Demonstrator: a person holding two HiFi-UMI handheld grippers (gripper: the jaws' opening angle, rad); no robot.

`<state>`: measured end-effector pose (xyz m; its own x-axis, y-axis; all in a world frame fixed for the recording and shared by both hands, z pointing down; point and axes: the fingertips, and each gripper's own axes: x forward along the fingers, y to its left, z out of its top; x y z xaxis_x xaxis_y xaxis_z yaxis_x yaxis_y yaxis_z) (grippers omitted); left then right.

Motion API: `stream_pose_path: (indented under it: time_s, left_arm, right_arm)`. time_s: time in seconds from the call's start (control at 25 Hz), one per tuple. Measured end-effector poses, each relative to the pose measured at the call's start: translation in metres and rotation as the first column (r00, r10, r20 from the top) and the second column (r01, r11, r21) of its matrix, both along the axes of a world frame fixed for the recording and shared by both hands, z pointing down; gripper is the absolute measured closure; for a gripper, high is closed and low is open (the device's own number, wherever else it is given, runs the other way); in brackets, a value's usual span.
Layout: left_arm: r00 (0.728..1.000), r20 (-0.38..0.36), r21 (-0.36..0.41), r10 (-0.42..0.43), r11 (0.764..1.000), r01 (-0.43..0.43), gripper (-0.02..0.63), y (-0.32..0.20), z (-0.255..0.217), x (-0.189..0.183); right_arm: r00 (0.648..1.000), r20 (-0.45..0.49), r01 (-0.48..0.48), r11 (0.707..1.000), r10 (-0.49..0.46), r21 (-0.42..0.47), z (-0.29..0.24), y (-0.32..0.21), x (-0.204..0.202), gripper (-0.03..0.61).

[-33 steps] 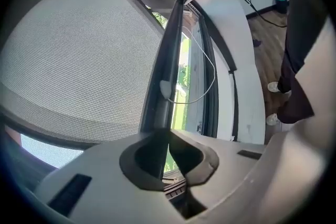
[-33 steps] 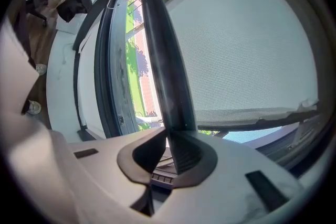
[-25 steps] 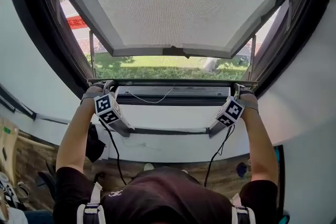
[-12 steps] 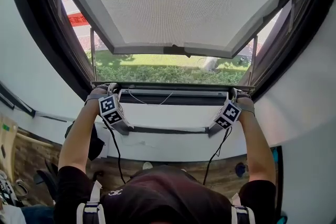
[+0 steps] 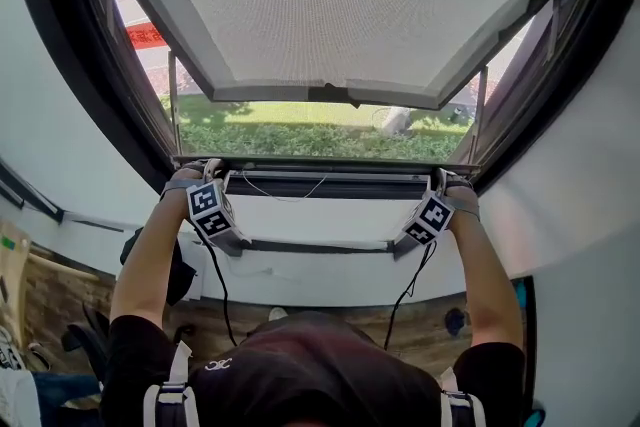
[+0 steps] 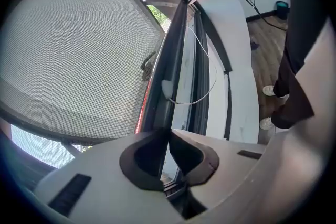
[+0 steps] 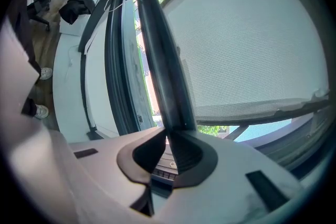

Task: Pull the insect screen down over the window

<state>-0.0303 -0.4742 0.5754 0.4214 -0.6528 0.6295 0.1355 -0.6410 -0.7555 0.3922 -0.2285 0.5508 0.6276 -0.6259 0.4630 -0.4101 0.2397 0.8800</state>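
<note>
left claw point(image 6: 169, 132) tight on screen bar point(image 6: 171, 60): gripper view only

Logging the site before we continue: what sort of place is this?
Probably an indoor room, at a window that is propped open outward. There is wood floor below, white wall round the frame, and lawn and hedge outside.

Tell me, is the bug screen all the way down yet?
Nearly. The screen is pulled most of the way down. The left gripper and right gripper have jaws shut on its bar. Left to do: seat the bar on the bottom frame.
</note>
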Motion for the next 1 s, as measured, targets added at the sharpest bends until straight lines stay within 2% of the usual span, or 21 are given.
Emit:
stream_pose_path:
  time_s: [0.36, 0.52, 0.8, 0.92, 1.0]
  left_arm:
    - [1.0, -0.009, -0.026, -0.01, 1.0, 0.01, 0.578, 0.0, 0.008, -0.001]
    - [1.0, 0.006, -0.046, -0.02, 0.999, 0.02, 0.578, 0.0, 0.021, -0.001]
    - [0.998, 0.058, -0.108, -0.029, 0.994, 0.035, 0.578, 0.004, 0.067, -0.003]
    - [0.997, 0.067, -0.105, -0.029, 0.994, 0.036, 0.578, 0.002, 0.069, -0.002]
    - [0.997, 0.069, -0.107, -0.026, 0.994, 0.033, 0.578, 0.001, 0.069, -0.002]
  right_arm:
    - [1.0, 0.005, 0.001, 1.0, -0.001, -0.027, 0.01, -0.002, 0.0, 0.54]
    - [1.0, 0.012, -0.004, 0.998, 0.004, -0.055, 0.022, -0.002, 0.002, 0.54]
    - [0.999, 0.037, -0.022, 0.988, 0.028, -0.156, 0.069, 0.01, 0.0, 0.54]
    - [0.999, 0.031, -0.035, 0.985, 0.04, -0.167, 0.073, 0.008, 0.003, 0.54]
    - [0.998, 0.038, -0.033, 0.986, 0.039, -0.164, 0.074, 0.005, 0.003, 0.518]
